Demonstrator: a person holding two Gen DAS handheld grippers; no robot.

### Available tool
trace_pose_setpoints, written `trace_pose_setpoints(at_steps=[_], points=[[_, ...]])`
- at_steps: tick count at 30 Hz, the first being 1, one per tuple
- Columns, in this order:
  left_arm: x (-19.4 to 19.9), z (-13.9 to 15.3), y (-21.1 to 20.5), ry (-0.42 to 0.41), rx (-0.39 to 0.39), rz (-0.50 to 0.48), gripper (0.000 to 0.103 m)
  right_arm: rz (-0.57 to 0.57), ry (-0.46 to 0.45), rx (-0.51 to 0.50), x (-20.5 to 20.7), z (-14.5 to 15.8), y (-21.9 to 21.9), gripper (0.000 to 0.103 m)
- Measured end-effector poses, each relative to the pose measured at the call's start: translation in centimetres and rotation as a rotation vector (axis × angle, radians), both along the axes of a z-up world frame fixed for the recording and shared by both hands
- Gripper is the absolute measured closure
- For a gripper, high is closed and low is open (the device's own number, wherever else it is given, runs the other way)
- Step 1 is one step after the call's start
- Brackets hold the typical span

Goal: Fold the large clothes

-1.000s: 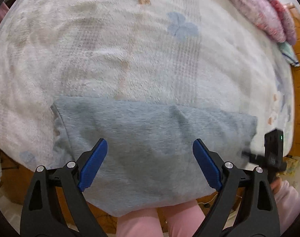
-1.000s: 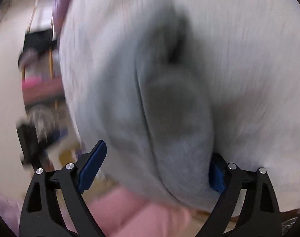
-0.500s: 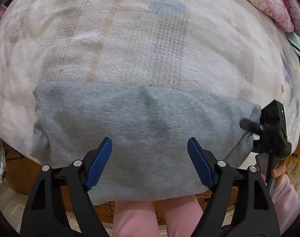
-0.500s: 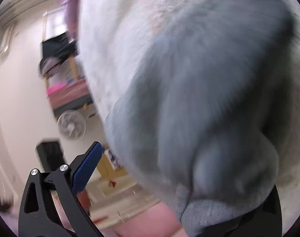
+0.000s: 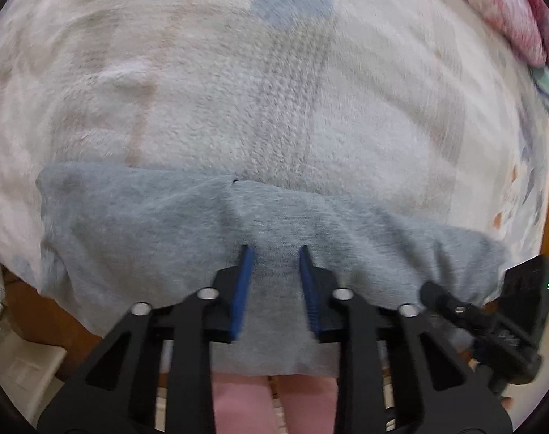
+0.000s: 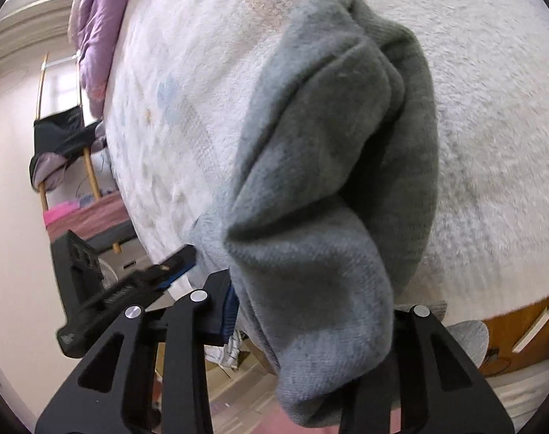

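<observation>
Since a second ago the left tongs (image 5: 273, 258) have narrowed from wide apart to a small gap, blue pads pinching a ridge of the grey garment (image 5: 158, 224) between them. The garment lies folded across the lower half of the left view, at the near edge of the bed (image 5: 274, 90). The right tongs (image 6: 310, 311) are buried under bunched grey cloth at lower centre of the right view; they seem clamped on the garment's end, though one pad is hidden.

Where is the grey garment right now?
The grey garment lies along the bed's near edge on the white blanket, pinched by the left gripper.
</observation>
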State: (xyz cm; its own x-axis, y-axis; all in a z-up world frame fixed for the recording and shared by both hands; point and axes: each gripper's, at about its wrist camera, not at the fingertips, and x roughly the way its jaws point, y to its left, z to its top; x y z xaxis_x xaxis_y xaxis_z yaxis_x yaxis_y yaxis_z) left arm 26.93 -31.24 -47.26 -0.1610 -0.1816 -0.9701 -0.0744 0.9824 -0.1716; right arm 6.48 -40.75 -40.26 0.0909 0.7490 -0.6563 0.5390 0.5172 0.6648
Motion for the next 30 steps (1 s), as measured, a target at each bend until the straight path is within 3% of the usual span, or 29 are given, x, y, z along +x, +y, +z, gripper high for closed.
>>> trace_pose_setpoints(at_steps=[3, 5, 7, 8, 10, 12, 14, 16, 17, 20, 23, 26, 28, 30], points=[[0.1, -3.3, -0.3, 0.031, -0.027, -0.024, 0.082, 0.031, -0.002, -0.044, 0.1, 0.0, 0.8, 0.069], [0.4, -5.2, 0.6, 0.026, -0.072, 0.035, 0.081, 0.014, 0.011, -0.041, 0.5, -0.3, 1.6, 0.069], [0.9, -5.7, 2.2, 0.083, -0.129, 0.129, 0.081, 0.003, 0.019, -0.046, 1.0, -0.4, 1.8, 0.068], [0.9, -5.6, 2.3, 0.098, -0.133, 0.125, 0.081, 0.014, 0.025, -0.060, 1.1, -0.3, 1.7, 0.068], [0.3, -3.7, 1.9, 0.125, -0.093, 0.075, 0.088, 0.019, 0.040, -0.076, 1.4, -0.1, 1.8, 0.067], [-1.3, -1.5, 1.5, 0.131, -0.074, 0.046, 0.101, 0.021, 0.041, -0.069, 1.2, 0.1, 1.9, 0.067], [-3.3, -2.3, 1.6, 0.153, -0.081, 0.058, 0.101, 0.019, 0.036, -0.068, 0.9, 0.0, 1.9, 0.065], [-4.7, -5.8, 1.7, 0.151, -0.040, 0.042, 0.099, 0.016, 0.056, -0.066, 1.0, -1.1, 2.1, 0.063], [-4.5, -6.1, 1.9, 0.125, -0.042, 0.054, 0.099, 0.027, 0.074, -0.064, 1.2, -1.6, 2.6, 0.063], [-4.2, -5.2, 3.2, 0.216, -0.049, 0.147, 0.101, 0.047, 0.050, -0.099, 1.6, -1.0, 3.1, 0.062], [-6.4, -2.6, 3.6, 0.200, -0.006, 0.106, 0.101, 0.033, 0.061, -0.084, 1.9, -0.8, 3.2, 0.062], [-10.4, -5.6, 5.0, 0.231, -0.027, 0.160, 0.101, 0.046, 0.064, -0.086, 2.2, -1.5, 3.2, 0.059], [-10.2, -7.3, 5.3, 0.225, -0.015, 0.158, 0.099, 0.071, 0.083, -0.095, 1.3, -2.4, 2.9, 0.057], [-9.6, -7.3, 5.3, 0.285, 0.016, 0.145, 0.100, 0.065, 0.069, -0.090, 0.7, -2.2, 2.9, 0.057]])
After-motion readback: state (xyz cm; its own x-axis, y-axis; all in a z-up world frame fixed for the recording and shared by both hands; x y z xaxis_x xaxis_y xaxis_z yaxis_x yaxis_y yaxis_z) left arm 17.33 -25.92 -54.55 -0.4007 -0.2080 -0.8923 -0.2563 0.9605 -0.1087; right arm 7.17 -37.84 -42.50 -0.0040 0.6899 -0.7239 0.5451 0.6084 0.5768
